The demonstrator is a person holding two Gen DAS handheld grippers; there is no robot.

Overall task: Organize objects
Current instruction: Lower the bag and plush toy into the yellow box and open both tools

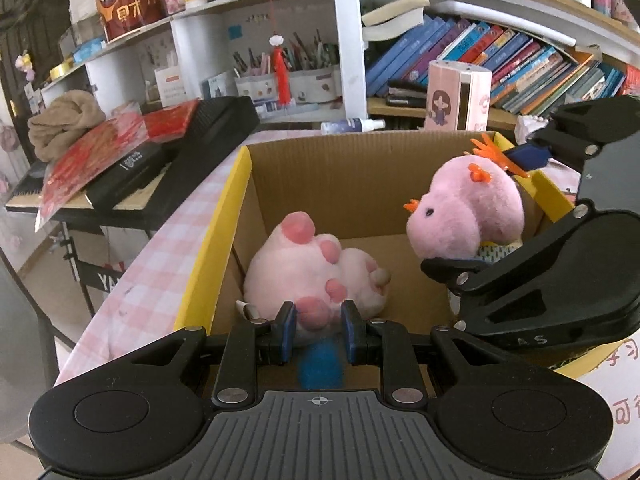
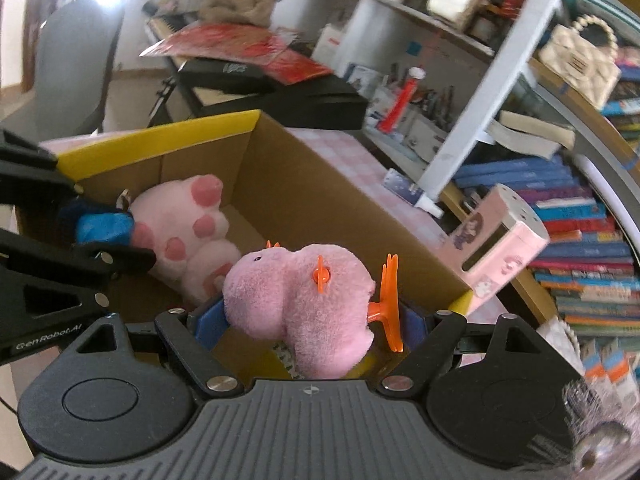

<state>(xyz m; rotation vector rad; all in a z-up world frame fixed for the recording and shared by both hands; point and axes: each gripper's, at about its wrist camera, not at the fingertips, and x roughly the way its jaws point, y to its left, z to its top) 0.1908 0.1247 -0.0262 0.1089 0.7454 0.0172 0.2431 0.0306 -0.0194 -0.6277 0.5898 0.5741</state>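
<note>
Pink plush bird held over the cardboard box, long axis crosswise between the right gripper jaws, beak toward the left gripper, orange feet opposite. Left jaws pressed on a blue scrap beside the paw plush inside the box.

"Gen Robot.AI" is printed in white on the left tongs. The fabric chair by the surface's left edge shows "YA".

Leaning books fill the shelf, near a pink box and spray bottle.
</note>
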